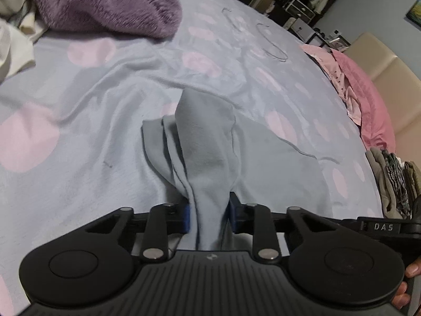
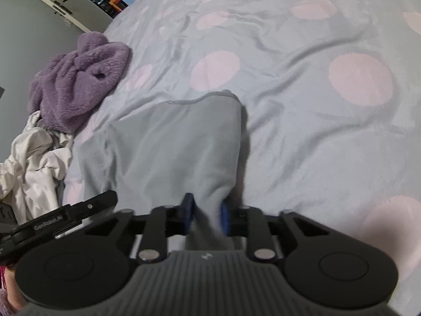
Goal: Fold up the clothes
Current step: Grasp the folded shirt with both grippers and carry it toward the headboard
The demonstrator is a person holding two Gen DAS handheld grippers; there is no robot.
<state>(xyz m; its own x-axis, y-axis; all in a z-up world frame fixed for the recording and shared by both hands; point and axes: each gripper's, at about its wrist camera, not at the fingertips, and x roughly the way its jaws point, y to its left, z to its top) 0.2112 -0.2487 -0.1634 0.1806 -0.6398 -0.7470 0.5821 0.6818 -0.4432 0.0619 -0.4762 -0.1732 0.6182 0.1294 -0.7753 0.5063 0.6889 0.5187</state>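
Now, left to right: the left gripper [image 1: 209,212] is clamped on a bunched fold of the pale blue garment [image 1: 202,142], which lies mid-bed on the spotted bedspread [image 1: 79,121]. Beside it, the right gripper [image 2: 205,214] pinches the same cloth. A purple fleece [image 2: 79,84] sits at the bed's edge.

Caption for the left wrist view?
Left gripper pinches a bunched grey garment above the dotted bedspread.
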